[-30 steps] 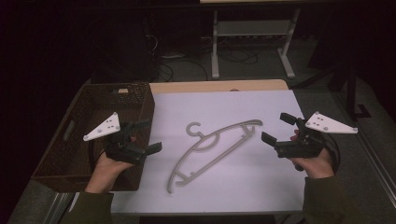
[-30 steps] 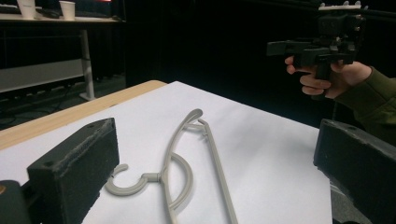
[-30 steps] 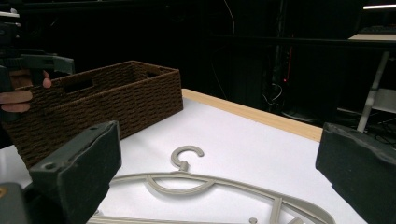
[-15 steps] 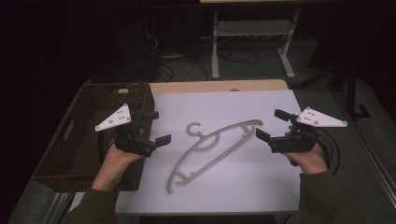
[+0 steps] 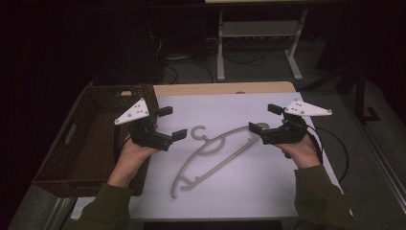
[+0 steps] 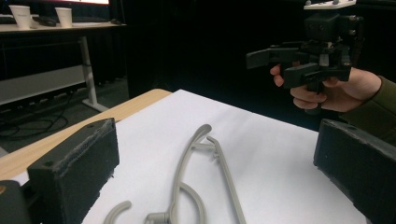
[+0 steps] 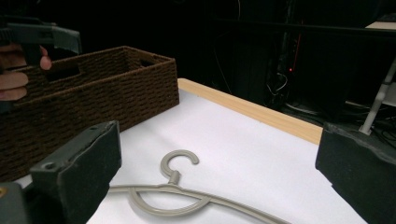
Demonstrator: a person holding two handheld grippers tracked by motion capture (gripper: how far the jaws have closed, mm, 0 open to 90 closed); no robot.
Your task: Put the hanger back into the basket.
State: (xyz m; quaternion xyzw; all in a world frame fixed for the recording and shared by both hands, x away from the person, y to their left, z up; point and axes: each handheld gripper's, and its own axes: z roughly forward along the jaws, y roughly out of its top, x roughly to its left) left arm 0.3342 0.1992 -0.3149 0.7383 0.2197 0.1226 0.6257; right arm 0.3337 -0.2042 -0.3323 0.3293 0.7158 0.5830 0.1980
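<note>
Hanger (image 5: pixel 215 151): grey, thin, likely light, stiff, slippery; lies flat between claws.
Left claw (image 5: pixel 168 123): jaws apart, empty, hook-side.
Right claw (image 5: pixel 265 120): jaws apart, empty.
Grip: shoulder bar.

Dark room, grey floor (image 5: pixel 373 158), metal-legged table (image 5: pixel 258 28) behind, 2 paper cups (image 6: pixel 21 16)

I see a grey plastic hanger (image 5: pixel 215 153) lying flat on the white sheet, between my left gripper (image 5: pixel 168 123) and right gripper (image 5: pixel 265 118), hook nearer the left, untouched by either's spread jaws.
</note>
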